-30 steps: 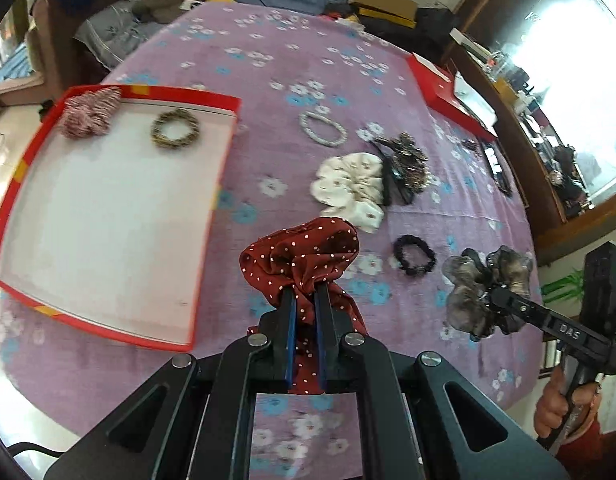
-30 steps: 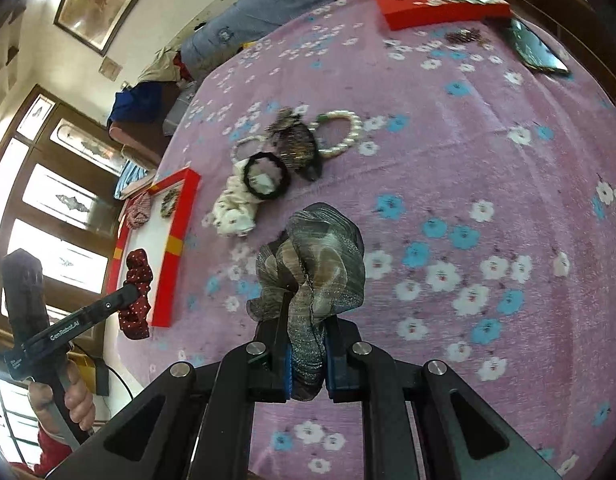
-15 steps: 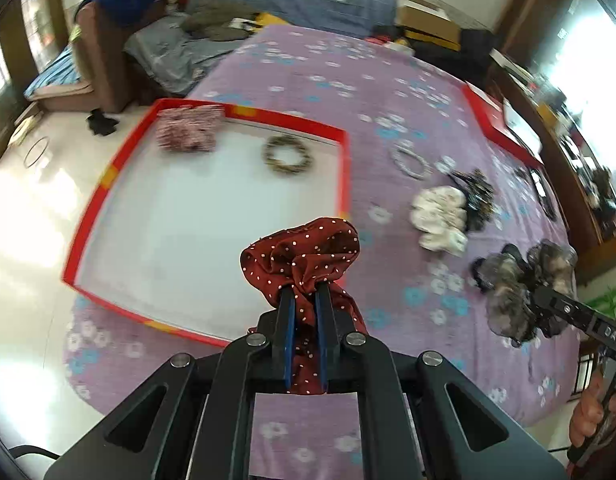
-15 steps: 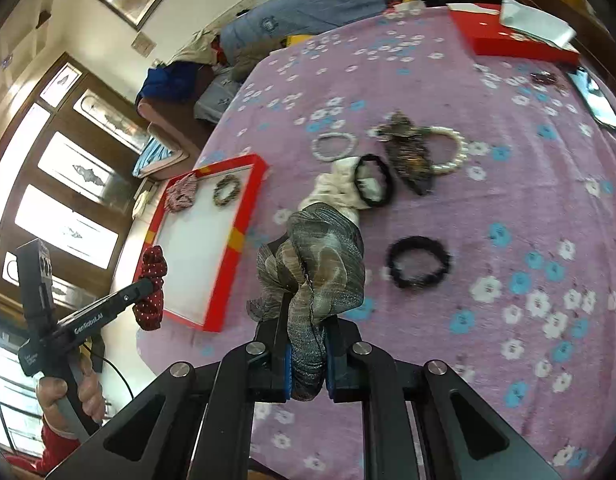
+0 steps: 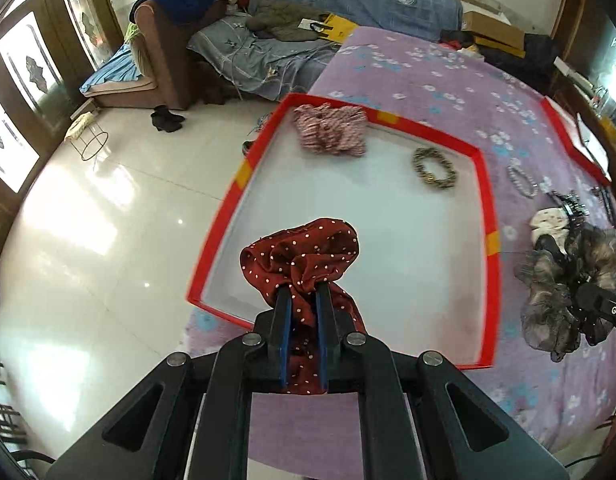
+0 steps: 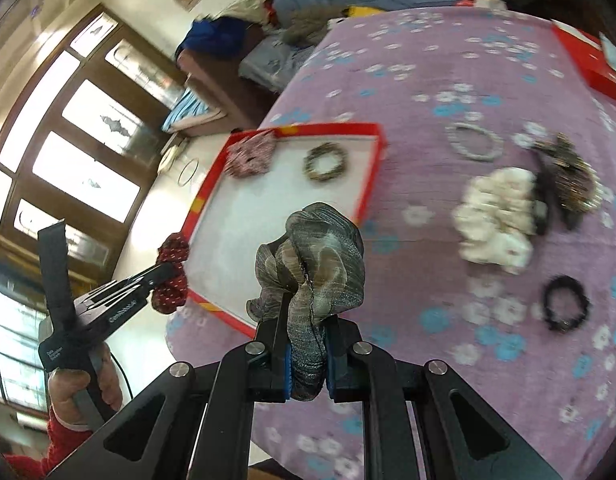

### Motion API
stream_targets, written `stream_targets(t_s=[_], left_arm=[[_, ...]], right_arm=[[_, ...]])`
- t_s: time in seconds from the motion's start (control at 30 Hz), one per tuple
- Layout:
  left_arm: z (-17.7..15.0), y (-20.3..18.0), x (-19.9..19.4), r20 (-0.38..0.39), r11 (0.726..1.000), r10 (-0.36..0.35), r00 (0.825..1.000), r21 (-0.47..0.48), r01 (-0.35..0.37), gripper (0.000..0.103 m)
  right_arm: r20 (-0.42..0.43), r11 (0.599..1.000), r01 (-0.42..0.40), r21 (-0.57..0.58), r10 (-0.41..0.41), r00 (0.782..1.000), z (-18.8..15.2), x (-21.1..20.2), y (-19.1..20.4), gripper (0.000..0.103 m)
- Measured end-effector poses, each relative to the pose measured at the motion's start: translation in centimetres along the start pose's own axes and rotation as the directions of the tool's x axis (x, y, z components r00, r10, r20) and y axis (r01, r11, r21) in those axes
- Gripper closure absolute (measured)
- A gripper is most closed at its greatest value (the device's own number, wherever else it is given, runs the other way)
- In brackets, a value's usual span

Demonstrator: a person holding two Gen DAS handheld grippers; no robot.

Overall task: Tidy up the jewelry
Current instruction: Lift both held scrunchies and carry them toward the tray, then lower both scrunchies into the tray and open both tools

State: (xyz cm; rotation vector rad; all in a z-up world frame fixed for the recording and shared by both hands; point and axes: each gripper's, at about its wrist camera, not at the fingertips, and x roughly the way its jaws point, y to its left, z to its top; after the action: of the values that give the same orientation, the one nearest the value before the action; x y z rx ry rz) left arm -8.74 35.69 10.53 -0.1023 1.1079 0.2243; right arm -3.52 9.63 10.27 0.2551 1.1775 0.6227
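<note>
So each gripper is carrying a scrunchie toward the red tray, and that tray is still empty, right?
Not quite: the red tray already holds a striped scrunchie and a beaded bracelet, as the left wrist view shows. Each gripper does carry a scrunchie.

two scrunchies (image 5: 331,130) lie inside the tray (image 5: 486,184).

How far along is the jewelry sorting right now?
Done: a pink patterned scrunchie and a beaded bracelet lie in the red-rimmed tray. In hand: the left hand-held gripper holds a red dotted scrunchie, the right one a grey sheer scrunchie. Left on the cloth: white scrunchie, black hair tie, pearl bracelet, dark clip.
</note>
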Motion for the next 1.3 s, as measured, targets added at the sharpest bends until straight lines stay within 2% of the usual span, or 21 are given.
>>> stream_targets(t_s=[0.2,0.4,0.7,0.83,0.9,0.97,1.03,1.3], left_arm=[[0.7,1.9,2.1,-0.03,1.0,0.012,0.999,0.018,-0.012,0.093],[1.5,2.3,4.4,-0.075,0.997,0.04,0.996,0.07,-0.034,0.092],[2.0,2.4,5.4,-0.089,0.996,0.05,0.995,0.081,-0.043,0.089],[2.1,2.3,5.0,-0.078,0.997,0.044,0.996,0.065,-0.039,0.081],[2.2,2.4,4.6,-0.071,0.998,0.038,0.997,0.052,-0.034,0.076],[2.2,2.5,4.0,-0.058,0.999,0.035,0.998,0.032,-0.033,0.067],[2.2,2.7,3.3,-0.039,0.999,0.04,0.998,0.015,-0.04,0.063],[2.1,2.1,0.9,0.025,0.995,0.103,0.994,0.018,-0.103,0.061]], right_arm=[[-0.058,0.999,0.009,-0.048,-0.012,0.998,0.8,4.8,3.3,0.089],[-0.081,0.999,0.039,-0.024,-0.041,0.996,0.8,7.3,3.6,0.089],[-0.133,0.998,0.05,0.022,-0.047,0.99,0.0,9.6,3.2,0.086],[-0.135,0.997,0.078,0.01,-0.076,0.988,-0.4,10.1,3.2,0.081],[-0.129,0.996,0.094,-0.006,-0.094,0.987,-0.4,10.0,3.5,0.073],[-0.114,0.994,0.109,-0.027,-0.111,0.987,-0.4,9.8,3.9,0.064],[-0.099,0.993,0.111,-0.043,-0.115,0.988,-0.3,9.4,4.3,0.059],[-0.036,0.989,0.113,-0.092,-0.117,0.992,-0.3,7.2,5.3,0.055]])
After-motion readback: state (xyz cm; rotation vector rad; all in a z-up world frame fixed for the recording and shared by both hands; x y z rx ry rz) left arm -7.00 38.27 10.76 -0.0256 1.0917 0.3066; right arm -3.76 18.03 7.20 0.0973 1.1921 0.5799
